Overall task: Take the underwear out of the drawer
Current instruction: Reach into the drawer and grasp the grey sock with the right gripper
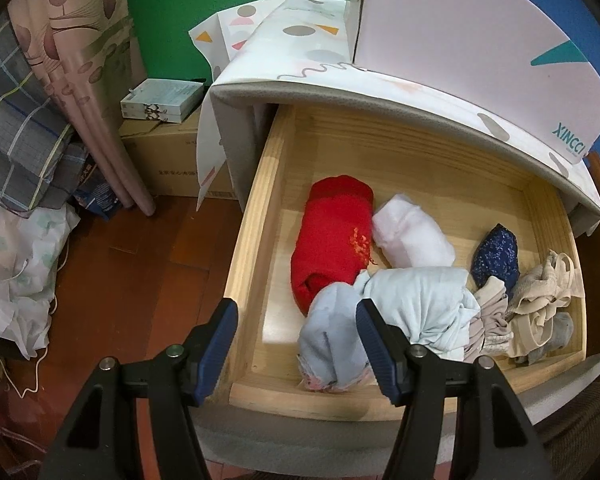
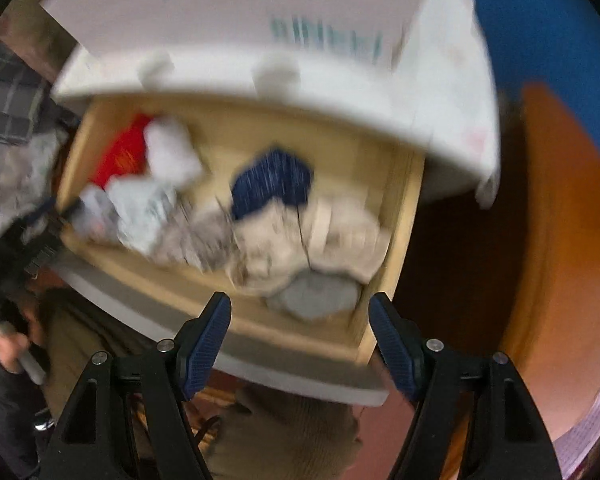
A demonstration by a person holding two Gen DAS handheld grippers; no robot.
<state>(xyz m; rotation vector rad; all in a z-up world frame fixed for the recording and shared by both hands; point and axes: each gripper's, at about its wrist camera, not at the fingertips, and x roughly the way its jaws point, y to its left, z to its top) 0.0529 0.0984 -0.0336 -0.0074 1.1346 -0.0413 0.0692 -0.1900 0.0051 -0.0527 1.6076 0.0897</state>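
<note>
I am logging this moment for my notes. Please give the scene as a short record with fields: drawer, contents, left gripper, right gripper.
drawer: wooden drawer, pulled open
contents: red roll, white roll, pale blue bundle, navy patterned piece, beige pile
left gripper: open, above the drawer's front left corner
right gripper: open, above the drawer's front right; view blurred

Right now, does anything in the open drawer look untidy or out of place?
Yes. At the right front of the drawer, a beige garment lies crumpled with its straps loose, while the red roll and white roll are neatly rolled. Nothing looks spilled or damaged.
</note>
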